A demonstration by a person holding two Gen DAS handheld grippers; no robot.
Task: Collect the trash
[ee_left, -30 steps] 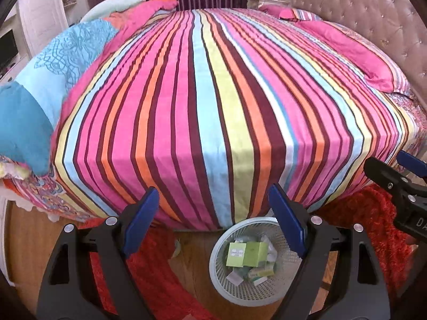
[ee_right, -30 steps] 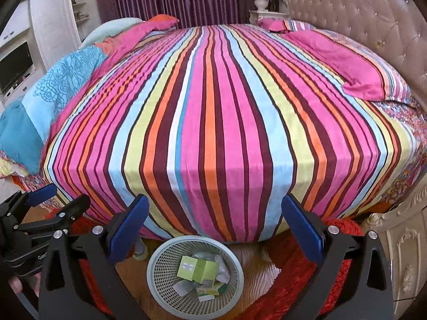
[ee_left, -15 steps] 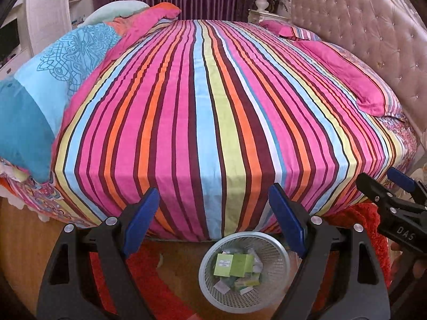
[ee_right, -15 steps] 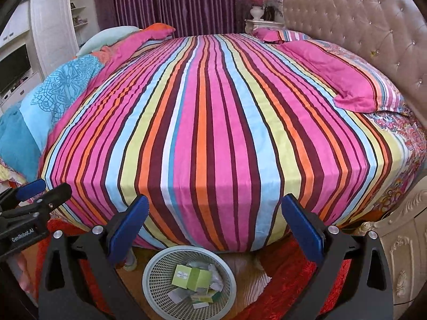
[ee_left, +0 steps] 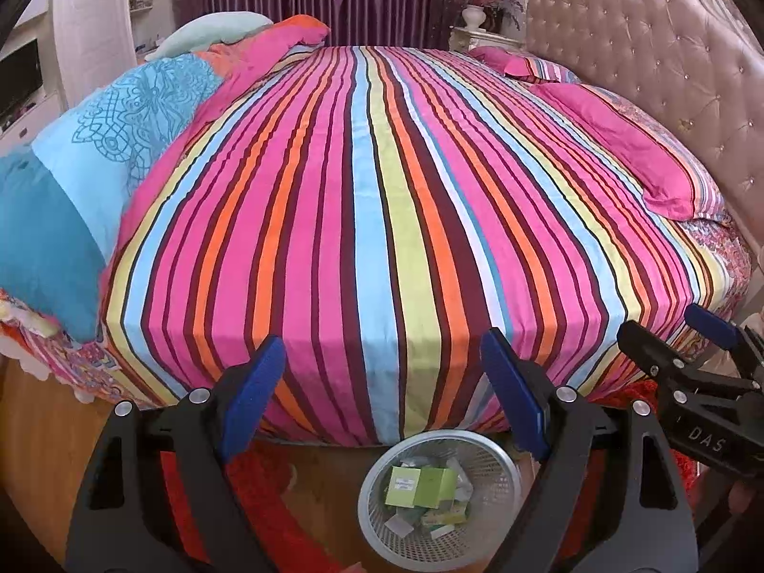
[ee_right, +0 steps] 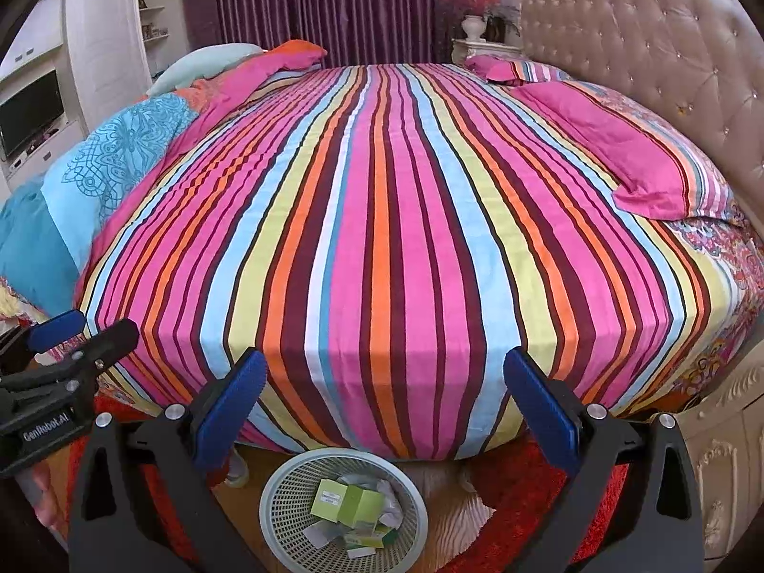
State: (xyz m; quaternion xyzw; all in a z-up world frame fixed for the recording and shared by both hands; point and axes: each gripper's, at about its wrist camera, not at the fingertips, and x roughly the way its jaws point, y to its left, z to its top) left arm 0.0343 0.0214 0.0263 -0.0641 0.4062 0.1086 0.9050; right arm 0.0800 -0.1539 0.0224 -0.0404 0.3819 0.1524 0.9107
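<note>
A white mesh wastebasket stands on the floor at the foot of the bed. Inside lie a green carton and crumpled papers and wrappers. My left gripper hovers open above the basket with nothing between its blue pads. My right gripper is open too and holds nothing; it hangs over the basket's far rim. Each gripper shows in the other's view: the right one at the right edge, the left one at the left edge.
A big bed with a striped spread fills both views. Blue and pink pillows lie on its left side, a pink pillow near the tufted headboard. A red rug covers the wooden floor beside the basket.
Both views have tilted up and back: the basket slid lower in the pictures and more of the headboard and curtain shows. Both grippers stayed open and empty.
</note>
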